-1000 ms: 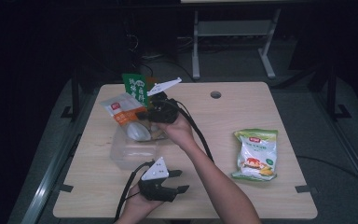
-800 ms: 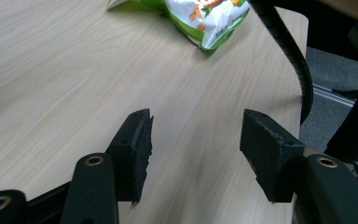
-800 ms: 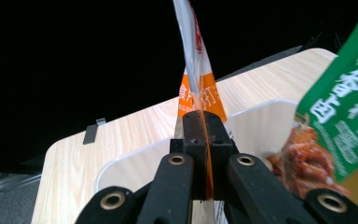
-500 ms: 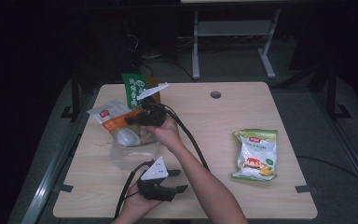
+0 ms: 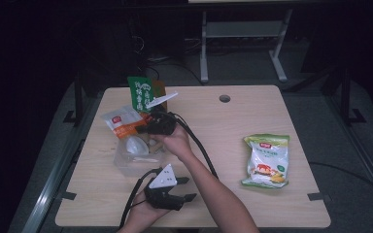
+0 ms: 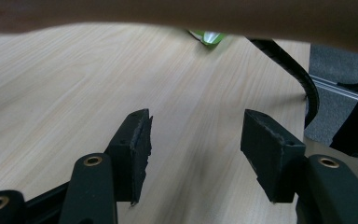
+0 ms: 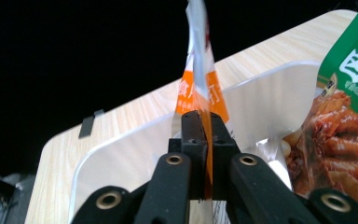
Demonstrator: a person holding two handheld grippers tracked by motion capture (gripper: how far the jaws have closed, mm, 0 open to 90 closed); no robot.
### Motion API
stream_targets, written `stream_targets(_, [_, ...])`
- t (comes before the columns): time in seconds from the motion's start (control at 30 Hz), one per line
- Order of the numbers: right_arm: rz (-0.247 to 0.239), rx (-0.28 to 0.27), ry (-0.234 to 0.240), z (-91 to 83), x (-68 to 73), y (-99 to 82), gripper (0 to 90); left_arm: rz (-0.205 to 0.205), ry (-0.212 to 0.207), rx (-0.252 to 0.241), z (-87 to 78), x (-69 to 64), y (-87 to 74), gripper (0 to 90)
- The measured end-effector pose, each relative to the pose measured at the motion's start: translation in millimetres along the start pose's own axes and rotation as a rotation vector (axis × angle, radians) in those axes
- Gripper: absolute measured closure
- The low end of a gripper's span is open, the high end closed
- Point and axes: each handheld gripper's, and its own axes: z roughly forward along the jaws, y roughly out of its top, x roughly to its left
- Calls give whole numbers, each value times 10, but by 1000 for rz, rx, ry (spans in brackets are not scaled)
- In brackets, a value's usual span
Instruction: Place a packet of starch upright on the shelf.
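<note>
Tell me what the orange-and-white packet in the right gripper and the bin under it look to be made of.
Orange-and-white packet: thin glossy plastic film, likely foil-lined; its pinched edge glints and stands flat in the right gripper. Bin: clear, slightly frosted rigid plastic; the wooden table shows through its smooth, rounded wall.

A yellow and green snack bag [image 5: 266, 161] lies flat on the right side of the wooden table [image 5: 233, 126], far from everything else. A small round hole [image 5: 224, 98] sits near the table's back edge. A white metal stand [image 5: 243, 36] is behind the table on the dark floor.
</note>
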Motion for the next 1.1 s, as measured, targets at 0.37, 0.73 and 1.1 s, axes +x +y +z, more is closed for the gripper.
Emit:
stream_targets(0.37, [-75,143,-54,-94,40,-81,875,-4,-5,8,8,-5,3,421])
stream_targets(0.73, [-107,178,-80,-116,58,-137,894,3,-3,9,7,3,3,420])
stream_targets(1.1, [-94,193,-103,-123,22,-199,894,4,-4,9,8,7,1,418])
